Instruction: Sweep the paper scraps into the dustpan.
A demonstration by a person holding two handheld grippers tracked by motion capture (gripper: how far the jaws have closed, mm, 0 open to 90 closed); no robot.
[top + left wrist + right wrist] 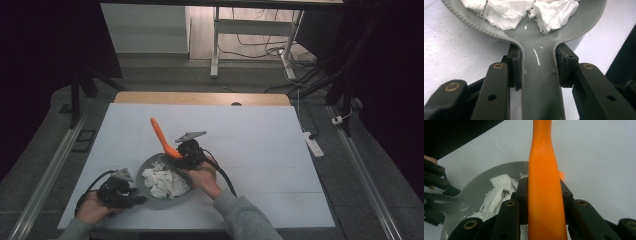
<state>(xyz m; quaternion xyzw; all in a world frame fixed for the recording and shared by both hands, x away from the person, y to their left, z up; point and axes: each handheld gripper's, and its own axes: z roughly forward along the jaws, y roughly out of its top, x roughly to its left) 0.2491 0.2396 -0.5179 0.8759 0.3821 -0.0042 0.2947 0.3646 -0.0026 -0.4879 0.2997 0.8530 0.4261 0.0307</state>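
Both jaws clamped: grey pan handle in the left, orange handle in the right.

High view: seen on the white counter, near its front edge, a grey pan heaped with white paper; left gripper held at the pan's near-left side, right gripper at its far-right rim, gripping an orange tool slanted up and away to the left. Left gripper view: jaws closed on either side of the pan's narrow grey handle, paper wads piled in the bowl beyond, white counter beneath. Right gripper view: jaws shut around the orange tool's handle, rising straight ahead; pan and paper lying left of it, with the left gripper at the pan's handle farther off.
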